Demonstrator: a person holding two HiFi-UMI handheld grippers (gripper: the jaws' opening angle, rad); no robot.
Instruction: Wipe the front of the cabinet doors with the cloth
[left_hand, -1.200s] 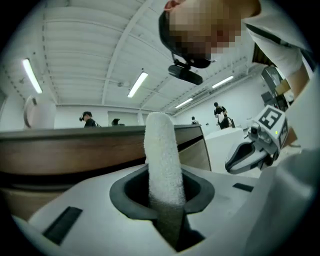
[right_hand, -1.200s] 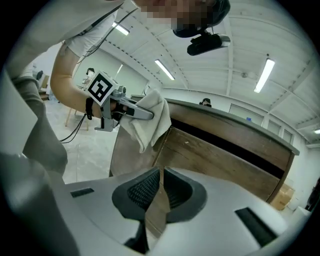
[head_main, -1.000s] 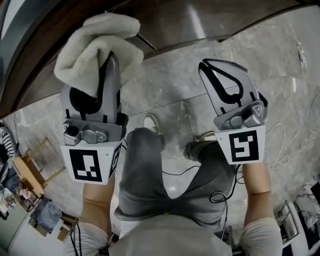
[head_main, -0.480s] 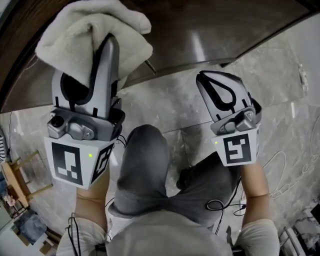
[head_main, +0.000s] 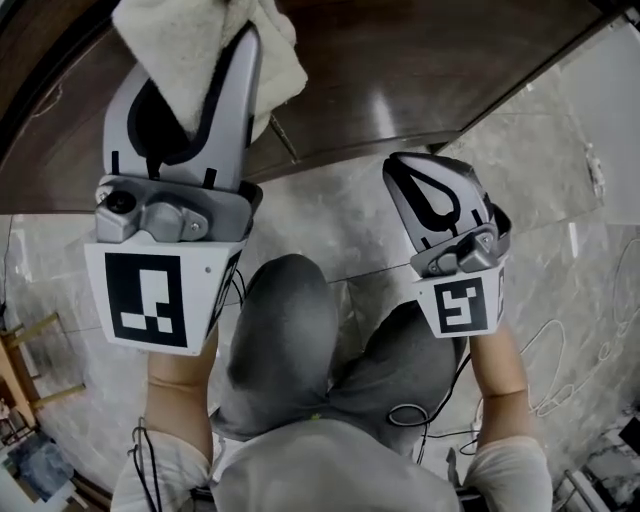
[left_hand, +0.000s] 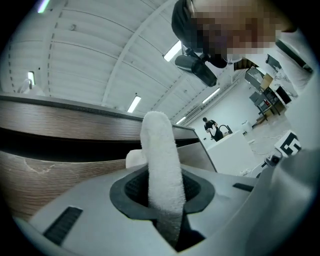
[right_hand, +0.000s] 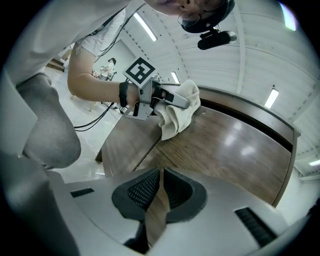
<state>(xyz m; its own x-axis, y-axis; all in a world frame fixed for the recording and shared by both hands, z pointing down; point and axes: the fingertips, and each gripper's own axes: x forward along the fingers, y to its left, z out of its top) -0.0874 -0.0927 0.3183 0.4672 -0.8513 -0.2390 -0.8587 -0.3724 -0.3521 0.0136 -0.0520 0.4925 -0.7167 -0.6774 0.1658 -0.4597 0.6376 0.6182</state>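
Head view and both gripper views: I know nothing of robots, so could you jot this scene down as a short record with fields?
Who: a person, one gripper per hand
Left gripper: shut on the white cloth
Cloth position: against the brown wood cabinet front
Right gripper: jaws nearly together, empty, short of the cabinet
Floor: grey marble tiles

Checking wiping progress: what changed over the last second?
The left gripper, shut on the cloth, moved forward from the cabinet door's bottom edge farther onto its front. Nothing was grasped or released. The right gripper stayed shut and empty, off to the right.
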